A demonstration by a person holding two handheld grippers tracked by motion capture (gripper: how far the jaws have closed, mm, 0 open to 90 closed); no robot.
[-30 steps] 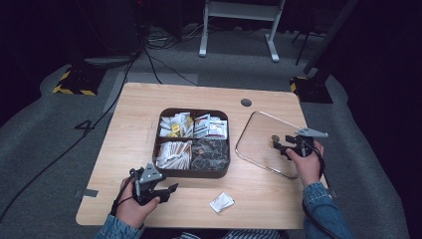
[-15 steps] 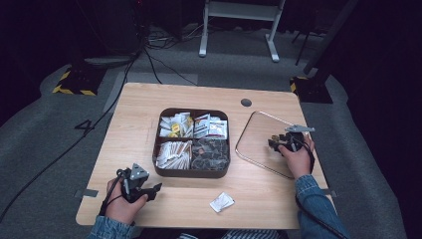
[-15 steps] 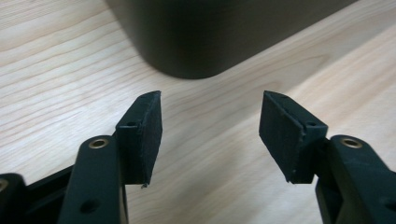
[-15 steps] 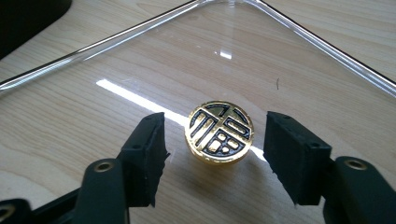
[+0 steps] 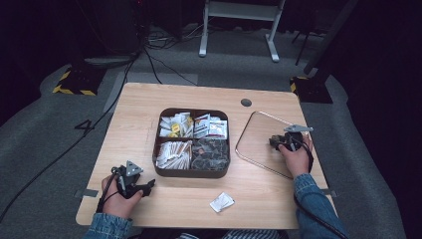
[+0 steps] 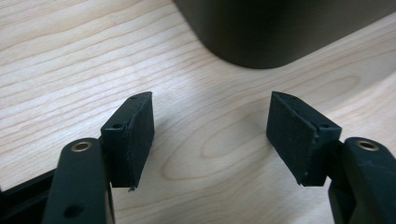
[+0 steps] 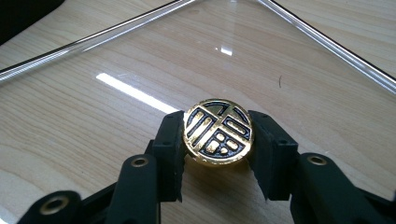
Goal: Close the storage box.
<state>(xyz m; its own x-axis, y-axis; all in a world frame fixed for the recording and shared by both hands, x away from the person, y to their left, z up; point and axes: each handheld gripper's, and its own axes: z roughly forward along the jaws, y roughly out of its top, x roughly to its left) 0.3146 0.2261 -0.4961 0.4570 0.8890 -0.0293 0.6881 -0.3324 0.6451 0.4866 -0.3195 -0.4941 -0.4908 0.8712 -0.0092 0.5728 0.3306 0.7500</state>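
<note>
While my right gripper is pinching the gold-and-black round knob between its two jaws, I am seeing that knob sitting at the middle of the clear glass lid, which is lying flat on the table just to the right of the box. Its bright rim is running across the wood grain in the right gripper view. From the high view, my right hand is resting over the near edge of that lid, with a denim sleeve trailing back toward me.

My left gripper is standing wide open with nothing between its jaws, bare wood showing in the gap, and a rounded dark corner of the box lying just ahead of it. In the high view this gripper is sitting at the near left of the table in my left hand, apart from the box.

I am seeing the dark square box at the table's middle, split into four compartments holding packets and sachets. A small white sachet is lying loose on the wood in front of the box
</note>
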